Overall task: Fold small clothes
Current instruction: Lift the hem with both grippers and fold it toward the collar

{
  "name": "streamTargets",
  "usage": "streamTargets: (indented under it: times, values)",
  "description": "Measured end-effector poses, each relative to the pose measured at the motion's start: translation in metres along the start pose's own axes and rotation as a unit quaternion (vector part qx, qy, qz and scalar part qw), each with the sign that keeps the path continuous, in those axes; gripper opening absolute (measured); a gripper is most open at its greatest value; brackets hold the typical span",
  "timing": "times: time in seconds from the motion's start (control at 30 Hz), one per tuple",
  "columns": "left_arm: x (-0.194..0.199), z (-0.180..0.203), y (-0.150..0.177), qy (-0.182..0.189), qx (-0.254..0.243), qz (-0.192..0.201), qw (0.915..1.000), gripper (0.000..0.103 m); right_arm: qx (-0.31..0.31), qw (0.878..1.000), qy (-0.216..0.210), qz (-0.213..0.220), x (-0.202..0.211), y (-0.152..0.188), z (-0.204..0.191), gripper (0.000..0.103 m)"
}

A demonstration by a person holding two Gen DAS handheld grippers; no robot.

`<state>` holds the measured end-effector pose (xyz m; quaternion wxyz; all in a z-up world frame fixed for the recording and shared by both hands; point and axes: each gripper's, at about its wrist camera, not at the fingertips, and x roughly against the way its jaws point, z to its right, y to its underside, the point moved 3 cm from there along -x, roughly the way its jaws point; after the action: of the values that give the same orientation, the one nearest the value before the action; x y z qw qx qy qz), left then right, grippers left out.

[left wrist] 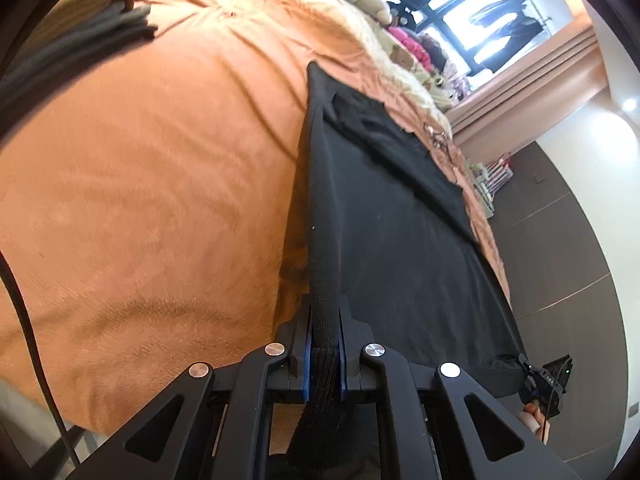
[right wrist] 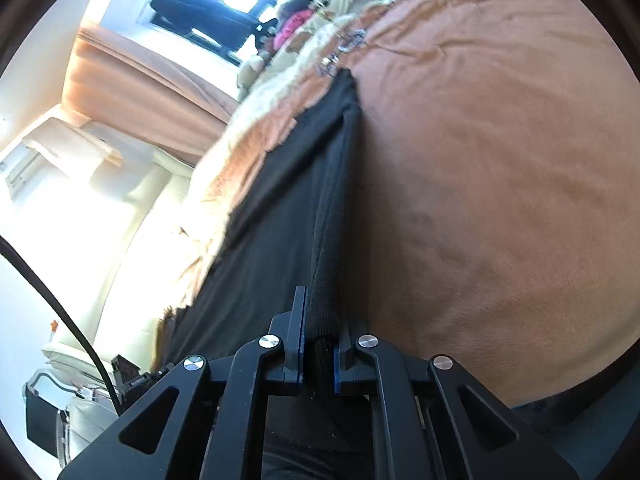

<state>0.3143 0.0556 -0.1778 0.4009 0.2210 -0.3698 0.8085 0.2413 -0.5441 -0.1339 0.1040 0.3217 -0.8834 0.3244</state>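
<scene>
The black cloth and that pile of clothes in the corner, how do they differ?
The black cloth is one dark piece, spread along the orange bed; the pile is several grey and tan pieces, folded and stacked. Both grippers' fingers pinch the cloth's edge; nothing touches the pile. Both lie on the bed.

An orange bed cover (left wrist: 160,184) fills most of both views. On its far side lie soft toys (left wrist: 372,2) below a bright window (left wrist: 472,8) with a peach curtain (left wrist: 532,76). A cream sofa (right wrist: 132,216) stands beside the bed, on the dark floor (left wrist: 560,248).
</scene>
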Motion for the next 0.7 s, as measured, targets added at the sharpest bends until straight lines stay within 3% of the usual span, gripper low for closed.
streamTargets:
  times: [0.27,0.7]
  values:
    - [0.038,0.013,-0.007,0.025,0.004,0.032,0.9992,0.009,0.024,0.999,-0.031,0.019,0.03,0.007,-0.025,0.005]
    - [0.119,0.026,0.01,0.068,0.009,0.083,0.9942,0.009,0.047,0.996,-0.057,0.039,0.06,0.012,-0.049,0.005]
